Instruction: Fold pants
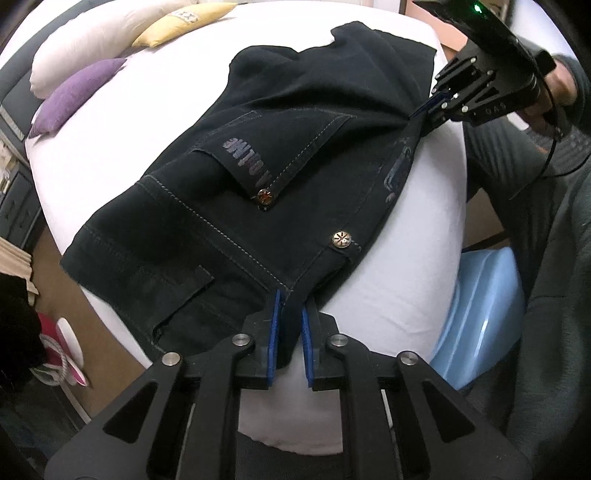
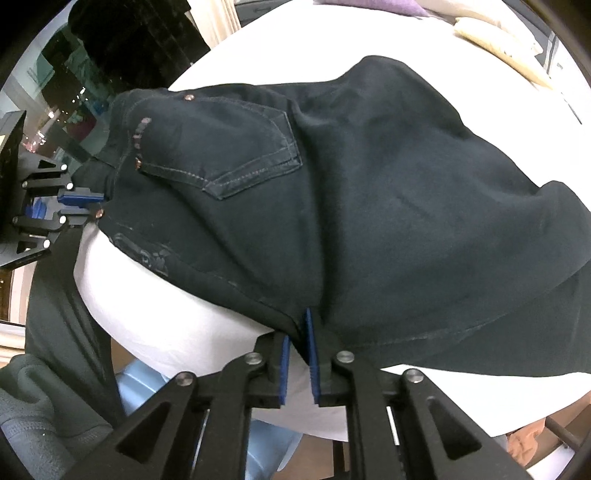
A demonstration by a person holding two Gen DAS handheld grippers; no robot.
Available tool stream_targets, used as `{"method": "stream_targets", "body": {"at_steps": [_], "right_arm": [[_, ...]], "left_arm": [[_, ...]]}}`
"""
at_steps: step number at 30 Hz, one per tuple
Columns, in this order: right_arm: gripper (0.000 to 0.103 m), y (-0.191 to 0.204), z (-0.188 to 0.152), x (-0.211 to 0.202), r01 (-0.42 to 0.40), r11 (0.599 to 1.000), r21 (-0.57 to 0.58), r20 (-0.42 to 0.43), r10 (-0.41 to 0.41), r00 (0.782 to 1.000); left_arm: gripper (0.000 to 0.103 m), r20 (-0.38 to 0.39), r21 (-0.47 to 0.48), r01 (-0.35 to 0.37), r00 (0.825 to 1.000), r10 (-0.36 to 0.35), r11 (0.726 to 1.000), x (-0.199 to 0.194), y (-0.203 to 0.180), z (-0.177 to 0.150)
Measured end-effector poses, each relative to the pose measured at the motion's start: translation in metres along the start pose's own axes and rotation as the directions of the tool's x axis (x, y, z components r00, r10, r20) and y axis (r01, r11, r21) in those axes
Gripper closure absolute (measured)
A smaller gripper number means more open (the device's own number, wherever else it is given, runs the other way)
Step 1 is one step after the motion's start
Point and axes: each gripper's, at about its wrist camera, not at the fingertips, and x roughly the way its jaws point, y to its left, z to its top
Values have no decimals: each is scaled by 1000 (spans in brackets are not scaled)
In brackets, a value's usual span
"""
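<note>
Grippers both sit at the near edge of the pants [image 1: 295,147], which lie folded w/ the back pocket [image 2: 240,155] facing up. Waistband end is at my left, by the left gripper [image 1: 291,306]. Legs run off to my right, so the long axis goes roughly along the near side of the bed [image 1: 388,277].

Bed has a white sheet. White pillow [image 1: 92,37], yellow one [image 1: 177,26] and purple one [image 1: 74,92] are at the far end. Pale blue plastic thing [image 1: 487,302] is below the bed edge, can't tell what.

Left gripper is nearly closed, clamped on the waistband corner just below the metal button [image 1: 340,238]. Right gripper [image 2: 297,328] is a narrow gap apart, pants edge betw the tips, white sheet showing thru lower down; doesn't look clamped.
</note>
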Motion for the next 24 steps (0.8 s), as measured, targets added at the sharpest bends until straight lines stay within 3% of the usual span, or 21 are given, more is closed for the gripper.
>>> {"method": "stream_targets", "body": {"at_steps": [2, 4, 8, 10, 13, 15, 18, 20, 24], "right_arm": [[50, -2, -2, -6, -56, 998, 13, 8, 56, 998], [39, -2, -3, -16, -74, 997, 28, 28, 73, 997], [39, -11, -2, -38, -103, 991, 80, 92, 96, 991], [39, -24, 2, -49, -157, 979, 132, 144, 138, 980], [40, -42, 11, -51, -222, 955, 198, 184, 186, 965], [46, -50, 18, -48, -252, 942, 223, 210, 207, 956], [48, -63, 34, -39, -316, 913, 257, 242, 255, 936], [49, -73, 50, -31, -382, 883, 274, 270, 310, 912], [49, -82, 91, -10, -445, 854, 269, 261, 380, 888]], "left_arm": [[90, -7, -19, 8, 1000, -8, 1000, -10, 4, -1], [89, -31, -35, 17, 999, -19, 999, -22, 7, -2], [89, -71, -48, -4, 997, 1, 999, -46, 10, -1], [89, -16, -84, -9, 1000, 7, 996, -62, 13, 13], [89, 105, -153, 58, 994, -42, 987, -71, 12, 42], [89, 157, -194, 129, 983, -99, 972, -58, 9, 65], [89, 160, -240, 175, 977, -139, 955, -14, 8, 91], [89, 146, -306, 200, 976, -162, 931, 18, 18, 104], [89, 81, -384, 126, 991, -103, 915, 64, 39, 107]]}}
